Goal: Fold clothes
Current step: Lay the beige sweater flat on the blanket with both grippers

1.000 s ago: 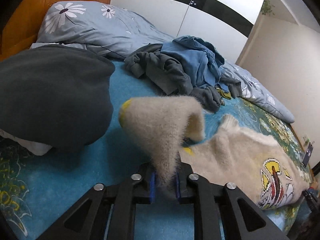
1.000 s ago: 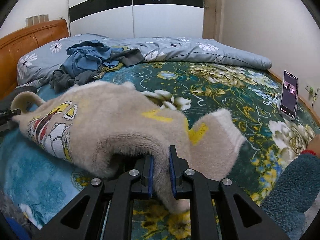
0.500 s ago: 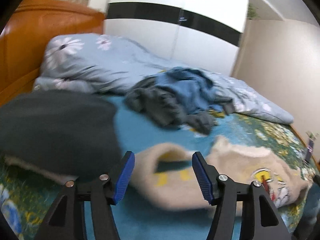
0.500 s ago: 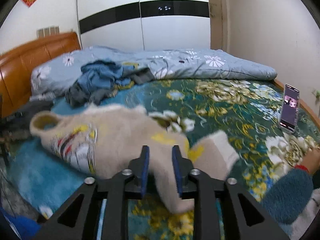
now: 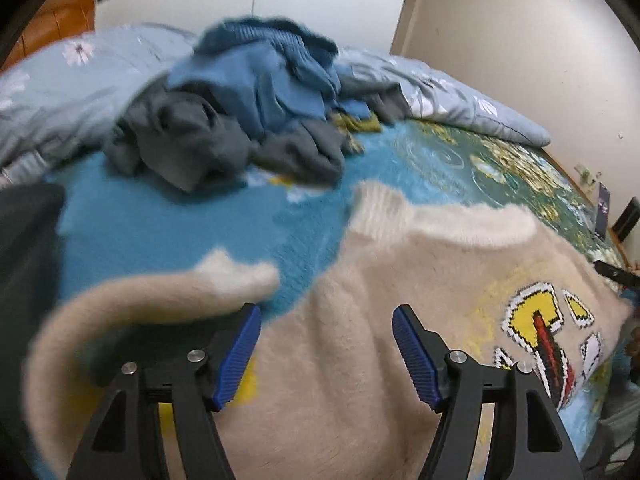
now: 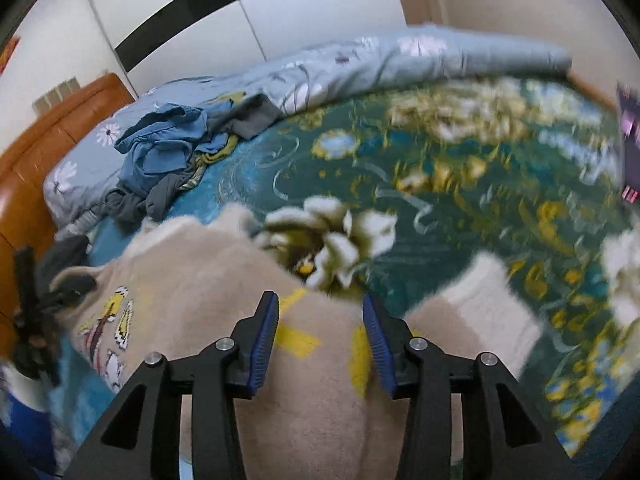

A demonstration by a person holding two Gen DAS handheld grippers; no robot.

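A fluffy beige sweater [image 5: 400, 280] with a yellow, red and white cartoon print lies spread on the floral bedspread [image 5: 168, 232]; it also fills the lower part of the right wrist view [image 6: 200, 280]. One sleeve curls off to the left [image 5: 140, 300], the other lies out to the right [image 6: 476, 304]. My left gripper [image 5: 326, 328] hovers over the sweater with its jaws opening, pads apart and gripping nothing. My right gripper [image 6: 320, 328] stands above the sweater's edge, jaws also opening, with fabric below but not pinched.
A heap of blue and grey clothes [image 5: 256, 92] lies further up the bed against a pale blue flowered duvet [image 6: 360, 64]. A dark folded garment [image 5: 24, 260] lies at the left. A phone [image 6: 630, 148] stands at the bed's right edge. Orange headboard [image 6: 36, 160] behind.
Both grippers let go of the sweater sleeves they pinched a second ago and spread apart. The sweater dropped flat onto the bed, and both views swung across it.
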